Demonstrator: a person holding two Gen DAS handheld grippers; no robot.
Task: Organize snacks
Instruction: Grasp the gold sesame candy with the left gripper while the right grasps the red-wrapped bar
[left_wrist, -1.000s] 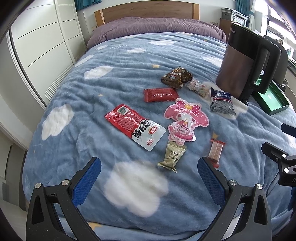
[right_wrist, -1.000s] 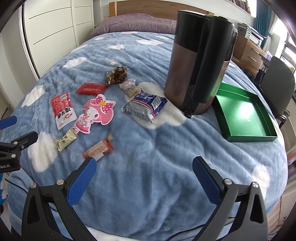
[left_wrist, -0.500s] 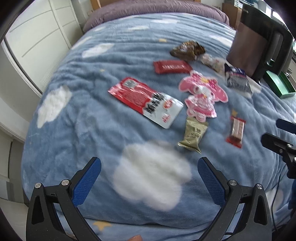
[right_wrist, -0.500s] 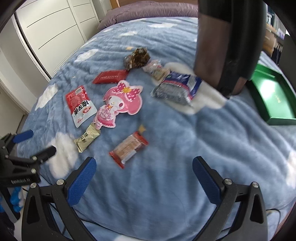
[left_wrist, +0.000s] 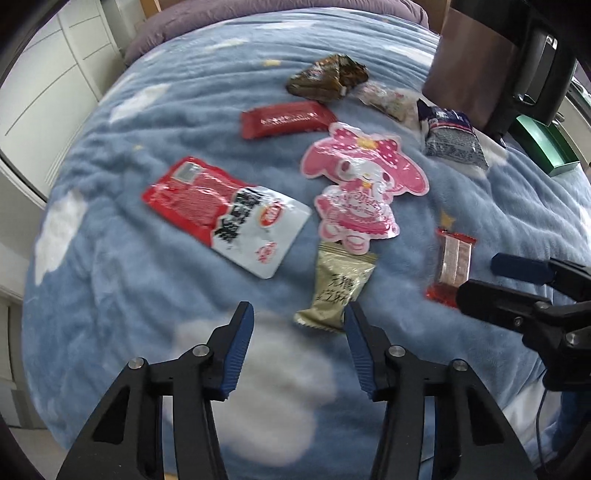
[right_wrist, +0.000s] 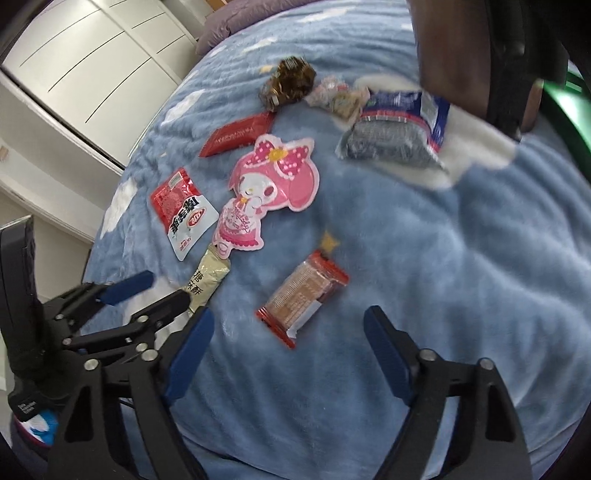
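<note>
Several snack packets lie on the blue cloud blanket (left_wrist: 129, 280). My left gripper (left_wrist: 298, 315) hangs over the near end of an olive packet (left_wrist: 340, 284). Its jaws are closing, and the packet's end shows between the tips beside the right finger (left_wrist: 356, 332), with no pad pressing on it. My right gripper (right_wrist: 288, 314) is open, and a red-ended biscuit bar (right_wrist: 303, 295) lies between its fingertips, untouched. Further back lie a pink cartoon pouch (left_wrist: 362, 184), a red-and-white packet (left_wrist: 229, 218) and a red bar (left_wrist: 288, 118).
A brown packet (left_wrist: 328, 77), a clear sweet bag (left_wrist: 388, 98) and a dark blue packet (left_wrist: 450, 140) lie near a dark kettle (left_wrist: 480, 55). A green tray (left_wrist: 546, 147) sits at the far right. White cupboards (right_wrist: 92, 74) stand left of the bed.
Both grippers have sunk toward the snacks and tilted down. The left jaws have narrowed a lot; the right jaws stand a little narrower. The packets have not moved.
</note>
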